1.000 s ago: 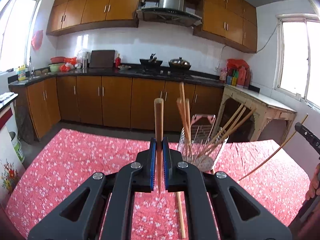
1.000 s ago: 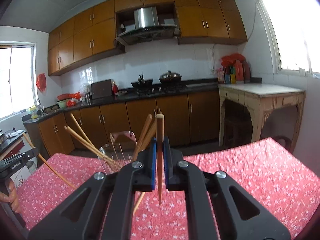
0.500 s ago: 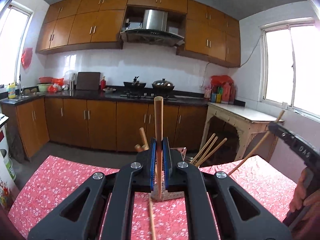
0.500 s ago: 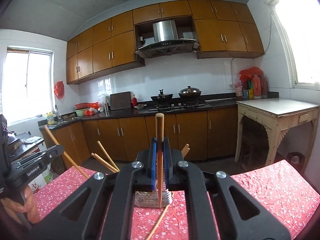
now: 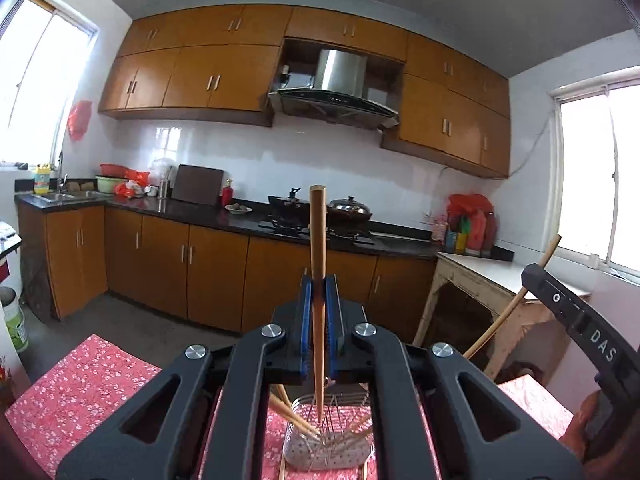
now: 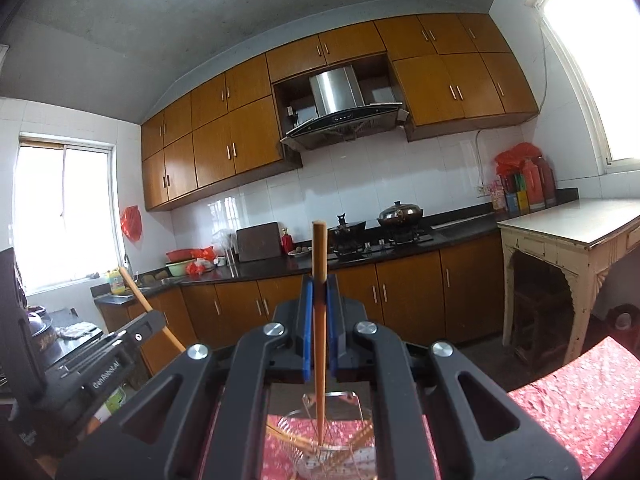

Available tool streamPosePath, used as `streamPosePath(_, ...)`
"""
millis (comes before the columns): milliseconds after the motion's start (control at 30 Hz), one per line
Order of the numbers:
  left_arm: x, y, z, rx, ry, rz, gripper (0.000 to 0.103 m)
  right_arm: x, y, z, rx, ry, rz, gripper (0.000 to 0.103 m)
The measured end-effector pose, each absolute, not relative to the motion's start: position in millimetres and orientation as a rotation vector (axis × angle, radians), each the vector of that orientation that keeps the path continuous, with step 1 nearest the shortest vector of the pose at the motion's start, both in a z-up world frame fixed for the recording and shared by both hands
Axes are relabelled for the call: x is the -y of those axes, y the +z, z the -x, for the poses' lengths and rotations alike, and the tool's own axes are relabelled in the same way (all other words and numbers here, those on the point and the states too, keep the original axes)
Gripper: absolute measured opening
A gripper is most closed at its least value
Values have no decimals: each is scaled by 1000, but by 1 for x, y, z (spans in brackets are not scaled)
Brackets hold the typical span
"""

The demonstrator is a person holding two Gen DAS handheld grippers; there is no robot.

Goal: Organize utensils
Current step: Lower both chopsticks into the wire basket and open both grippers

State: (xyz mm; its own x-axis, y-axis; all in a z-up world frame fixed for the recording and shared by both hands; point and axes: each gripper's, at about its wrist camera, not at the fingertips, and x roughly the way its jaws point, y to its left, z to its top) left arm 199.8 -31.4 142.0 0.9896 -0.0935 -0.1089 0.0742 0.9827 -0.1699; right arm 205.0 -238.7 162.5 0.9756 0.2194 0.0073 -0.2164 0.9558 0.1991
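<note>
My left gripper [image 5: 319, 312] is shut on a wooden chopstick [image 5: 318, 240] held upright, its lower tip over the wire utensil holder [image 5: 328, 450] that stands on the red flowered tablecloth [image 5: 80, 392]. Several chopsticks lean inside the holder. My right gripper [image 6: 319, 316] is shut on another upright chopstick [image 6: 319, 264], tip down inside the same holder [image 6: 332, 446]. The right gripper also shows at the right edge of the left wrist view [image 5: 580, 332], the left gripper at the left edge of the right wrist view [image 6: 100, 364].
Brown kitchen cabinets and a black counter [image 5: 240, 216] with stove and pots run along the far wall. A worn white side table [image 6: 580, 240] stands at the right. Windows are on both sides.
Both grippers have risen and tilted so the holder now sits low, directly under the chopstick tips. Both chopsticks stay gripped.
</note>
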Motion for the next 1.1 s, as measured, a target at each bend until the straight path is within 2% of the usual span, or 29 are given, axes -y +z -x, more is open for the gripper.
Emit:
streamPosePath(133,30,128,-221,-157,-66,186,7,235,147,-232,-28,205,-185,8)
streamPosePath(400,28,98,-250,-262,-75,201,7,249,102,-289,-186,228,-293,8)
streamPosePath(800,35,84,-264,-351,-105,168,7,251,63,-318,-314,208,-334,8)
streamPosePath(933,36,84,-264,-365,-109,157,7,255,60,-312,-320,178,-319,14)
streamPosePath(1033,35,89,-259,-360,-106,155,9,261,63,-302,-300,147,-308,30)
streamPosePath(1100,32,93,-256,-355,-102,159,12,265,67,-294,-284,131,-300,31)
